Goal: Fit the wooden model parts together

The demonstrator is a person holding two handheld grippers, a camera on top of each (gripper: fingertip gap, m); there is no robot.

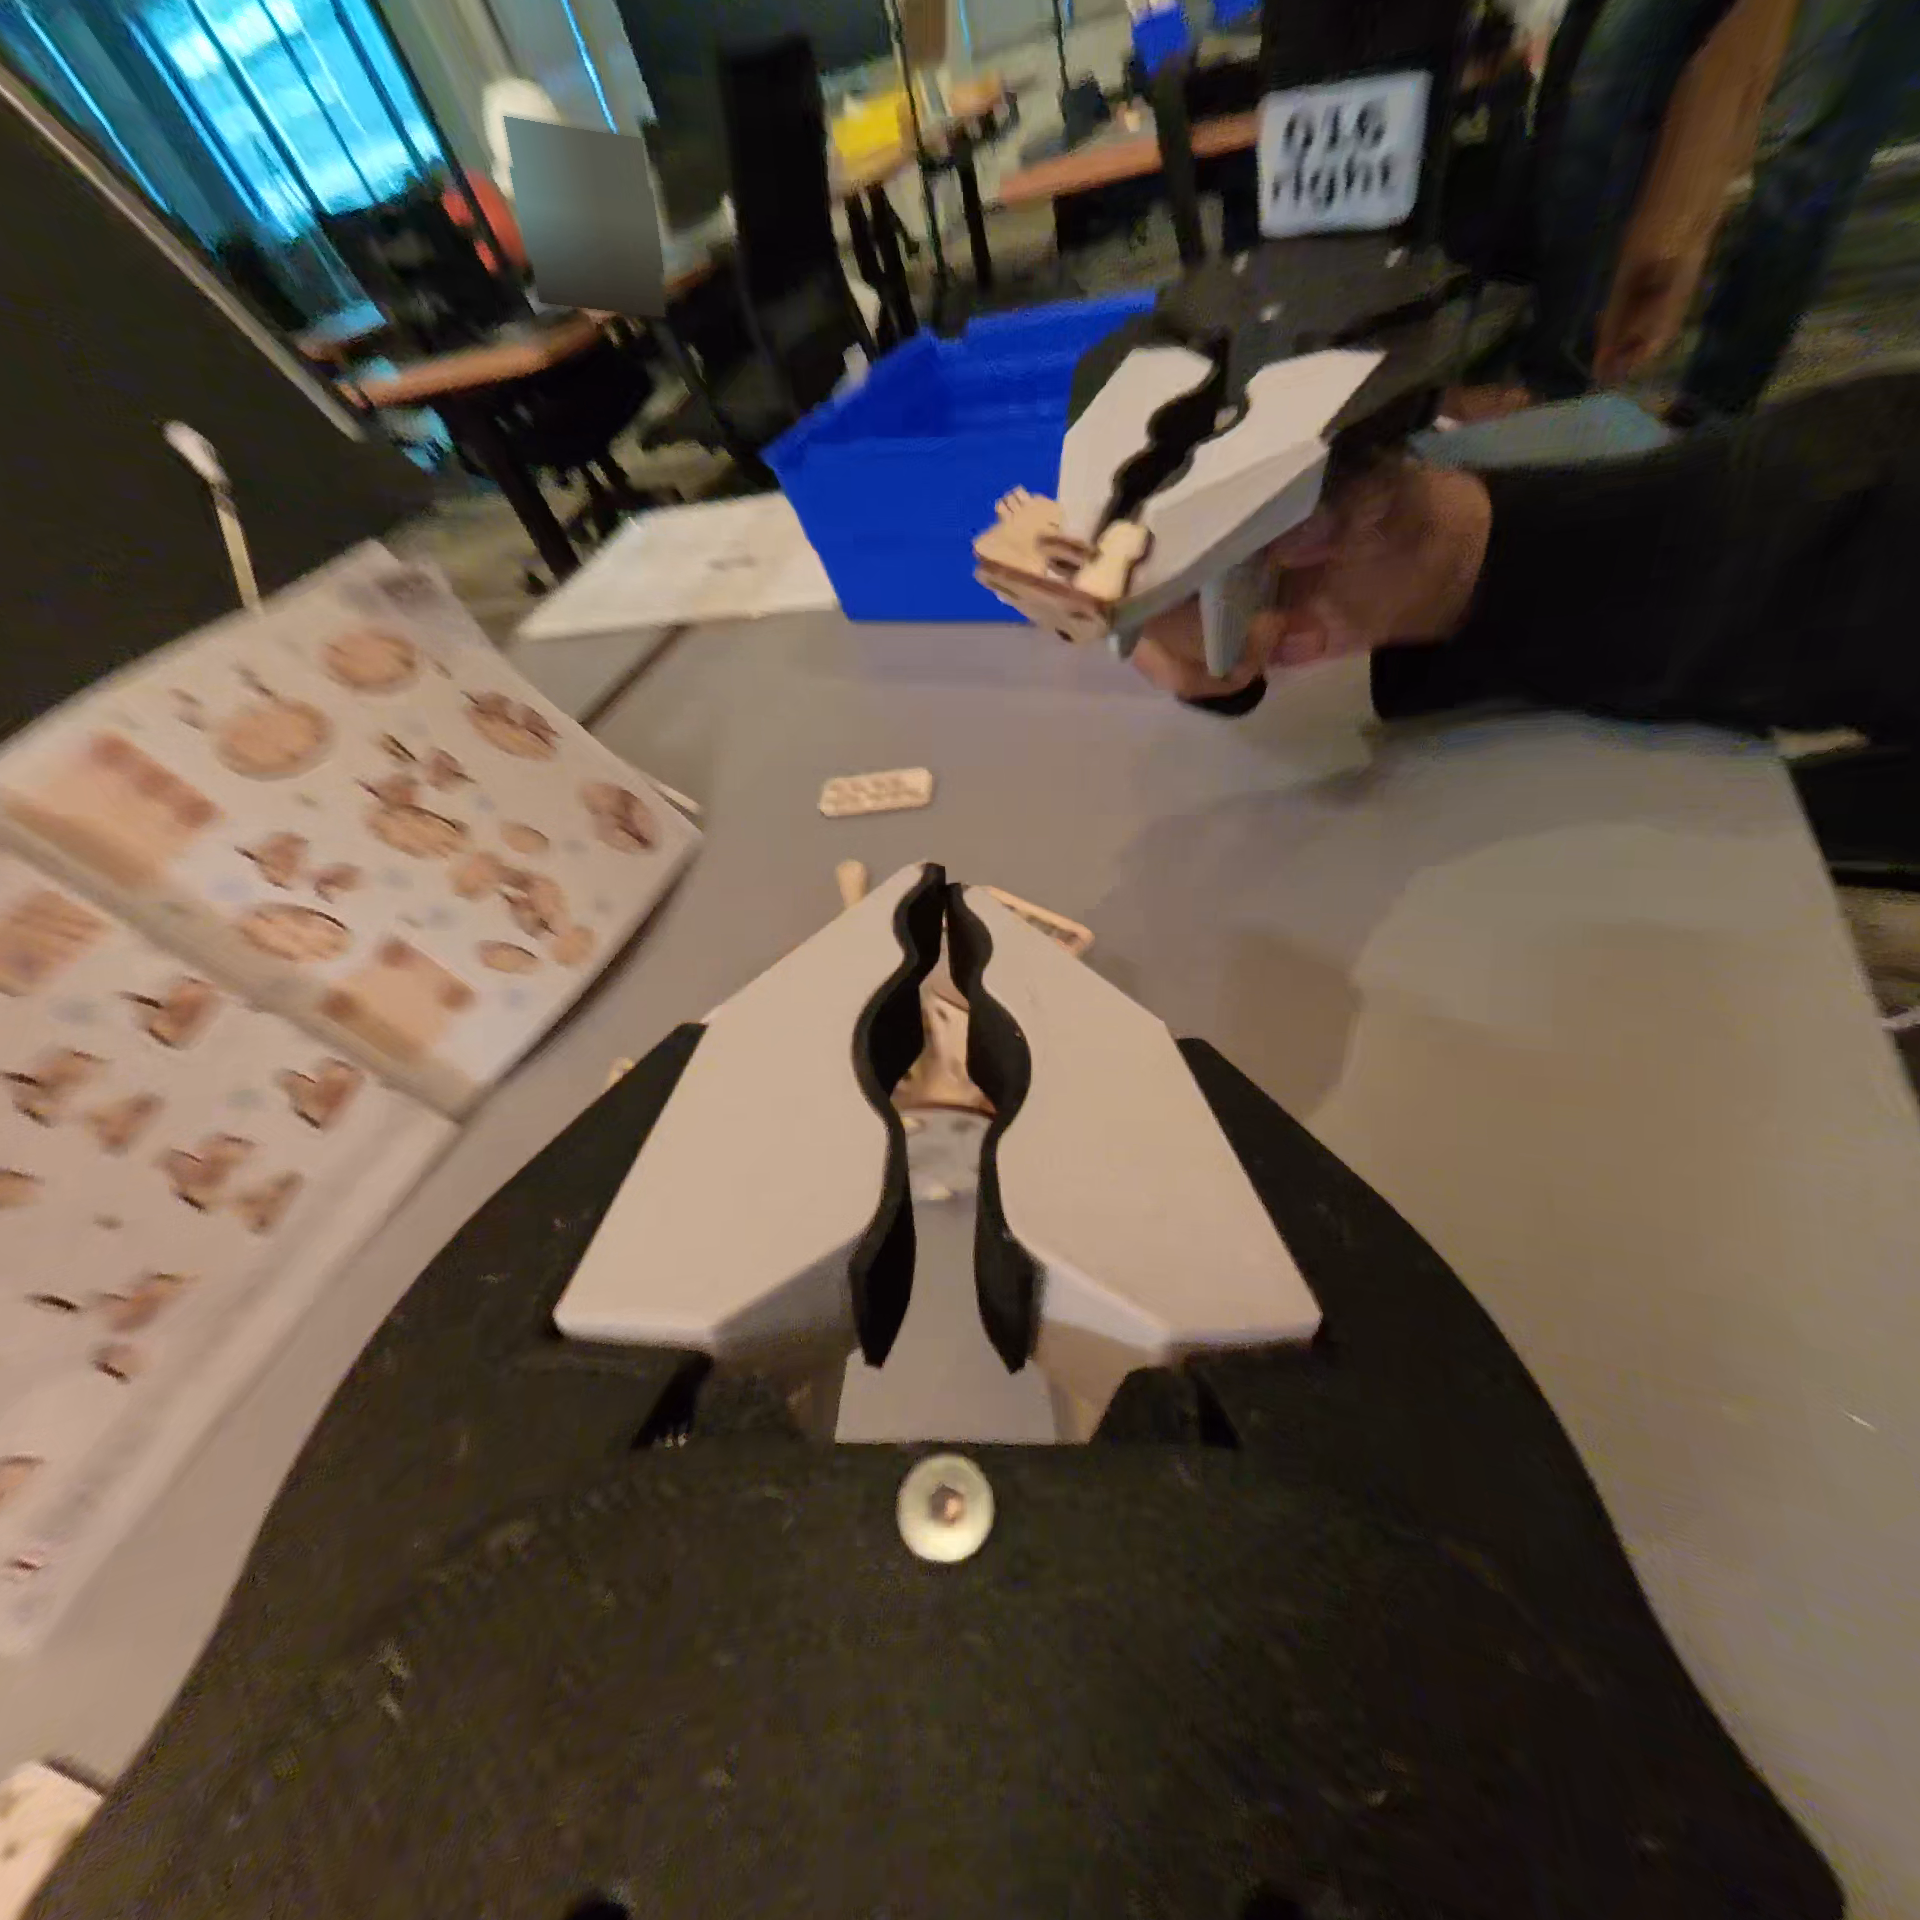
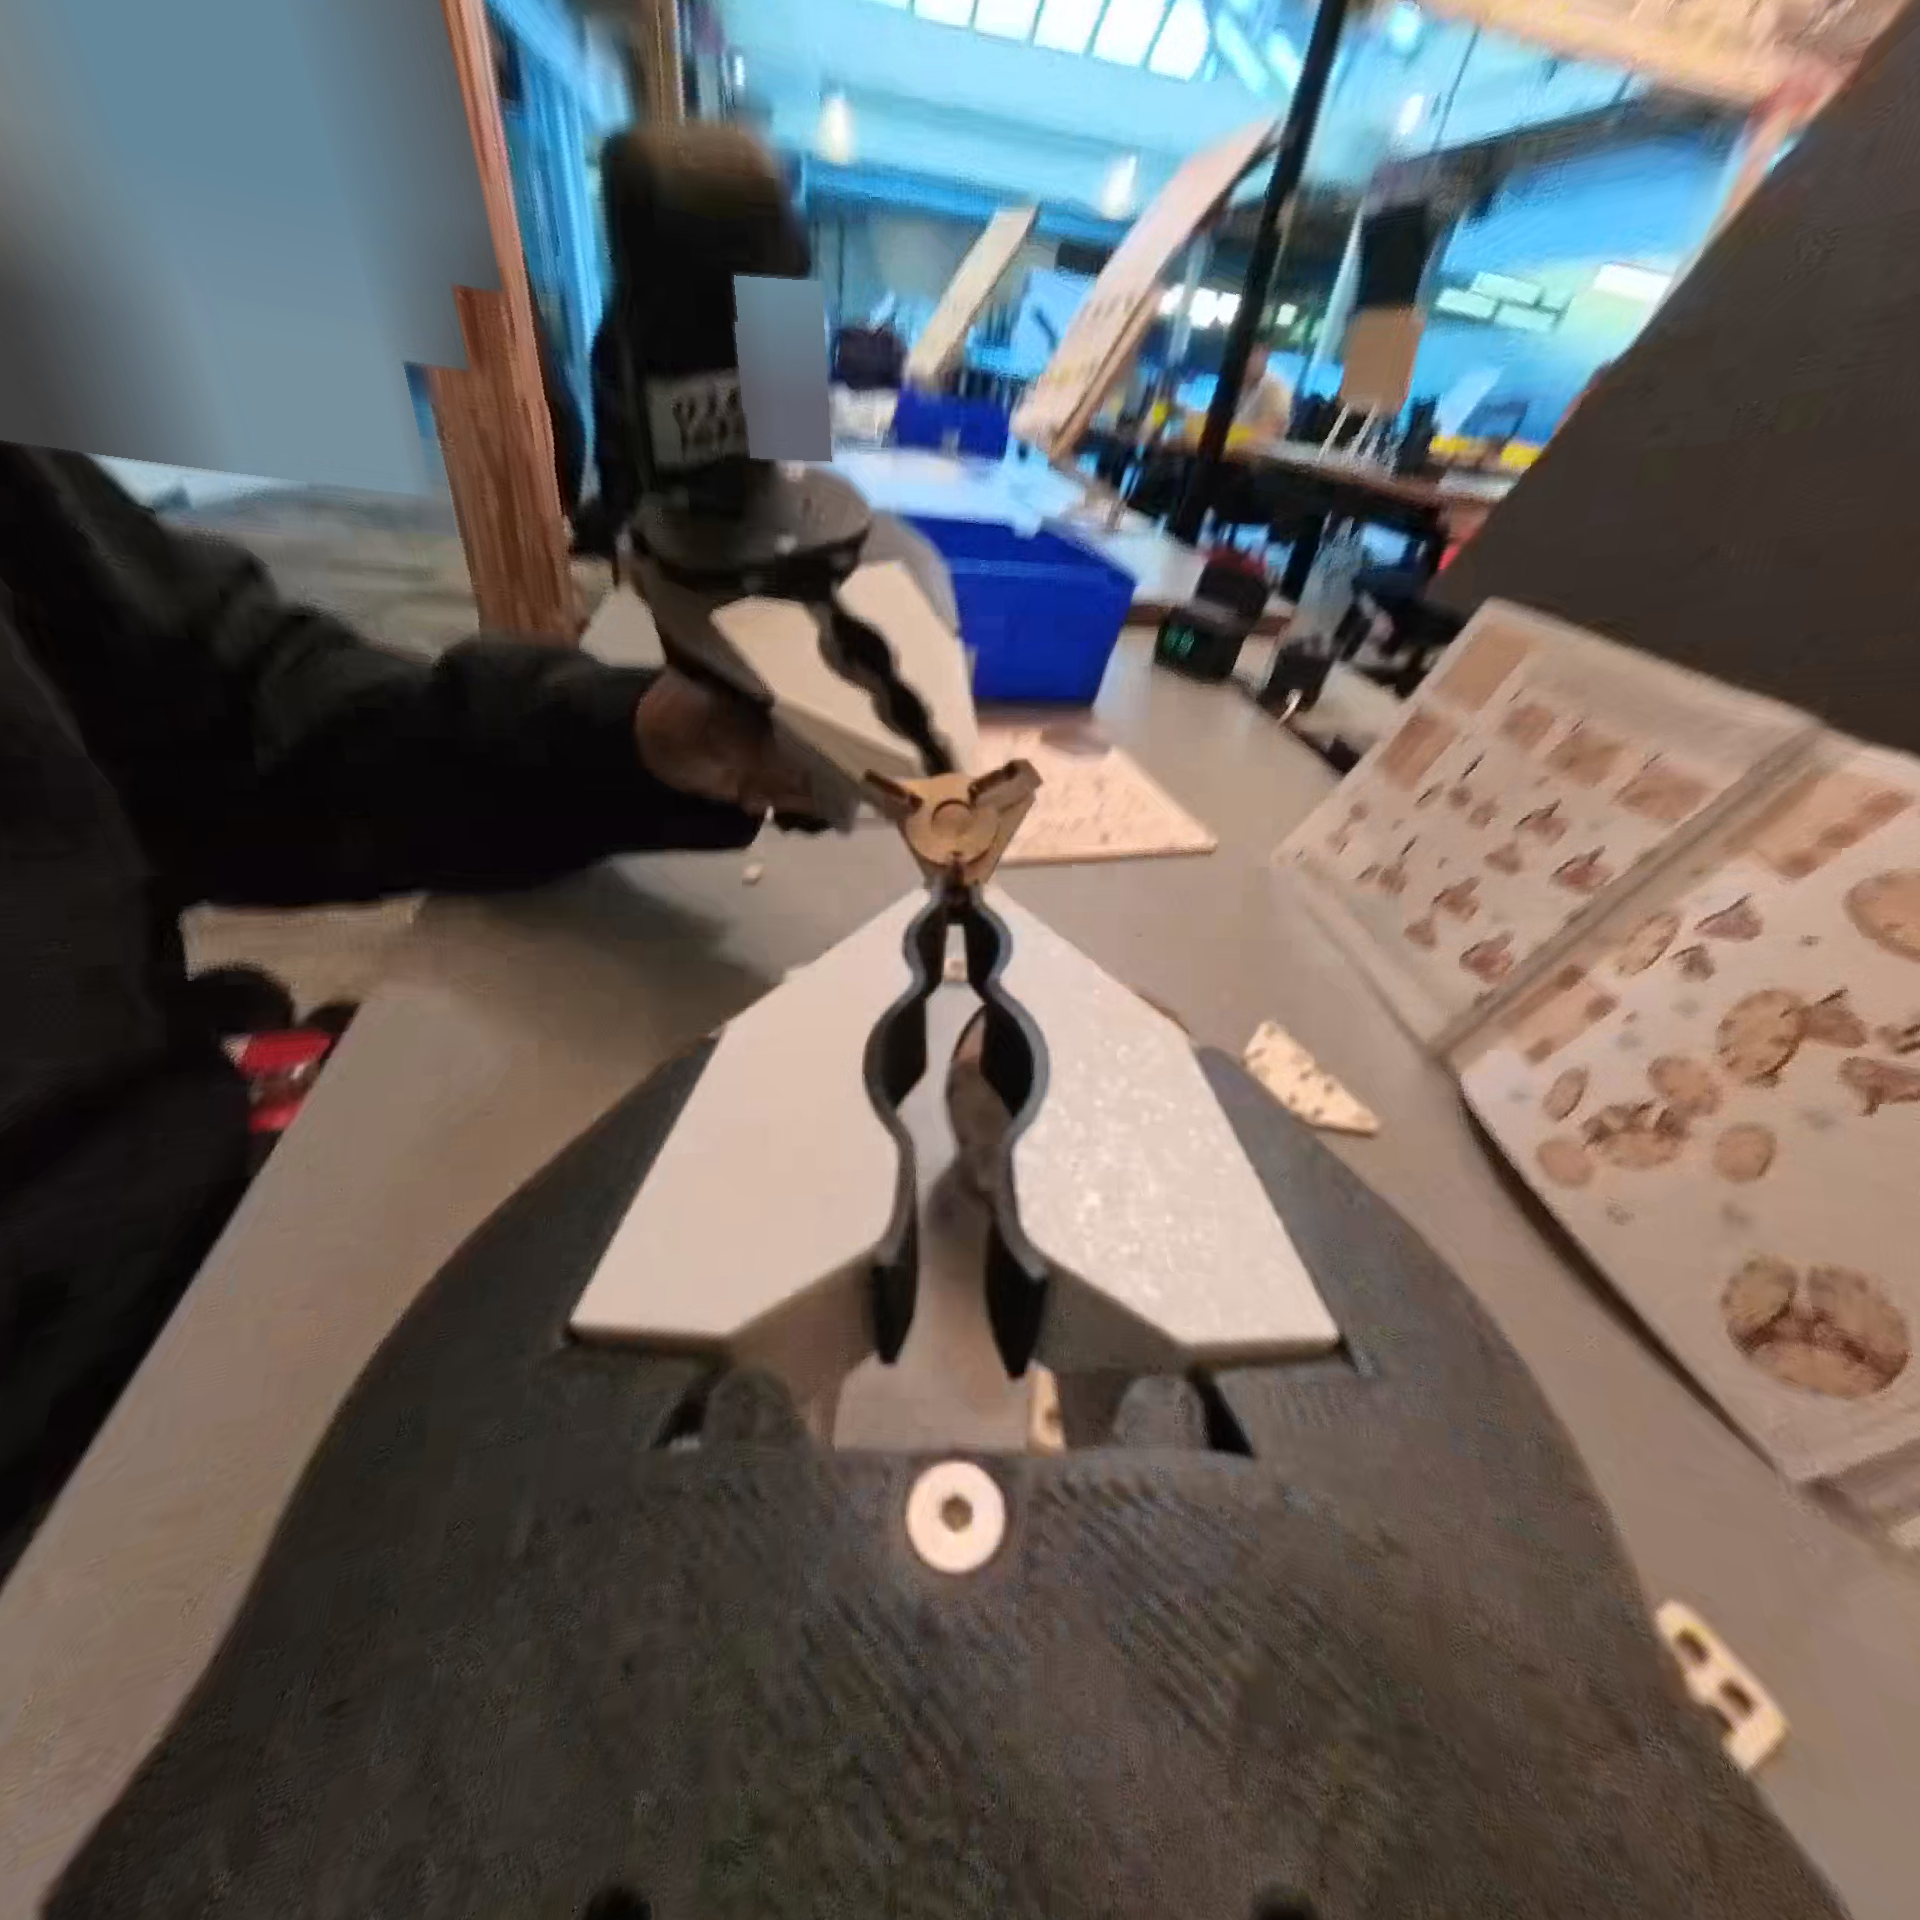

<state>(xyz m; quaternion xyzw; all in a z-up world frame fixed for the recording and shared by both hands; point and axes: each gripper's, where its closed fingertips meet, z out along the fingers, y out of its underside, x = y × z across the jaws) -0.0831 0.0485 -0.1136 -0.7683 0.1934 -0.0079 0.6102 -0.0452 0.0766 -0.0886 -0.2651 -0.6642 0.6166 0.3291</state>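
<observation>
My right gripper [image 2: 956,896] is shut on the lower arm of a small three-armed wooden piece [image 2: 954,821] and holds it above the grey table [image 2: 520,1039]. In the left wrist view the same gripper [image 1: 1107,540] shows at the upper right with the wooden piece [image 1: 1039,577] at its tips. My left gripper [image 1: 943,891] is shut. Wooden parts [image 1: 1049,925] show just under its fingers, on both sides and through the gap. In the right wrist view the left gripper [image 2: 935,753] sits behind the three-armed piece, which hides its tips.
An open instruction booklet [image 1: 312,831] lies at the table's left and also shows in the right wrist view [image 2: 1662,935]. A small wooden plate [image 1: 878,795] lies ahead of my left gripper. A blue bin [image 1: 914,488] and a pale sheet [image 2: 1101,821] lie farther back. A white triangular piece [image 2: 1309,1081] lies near the booklet.
</observation>
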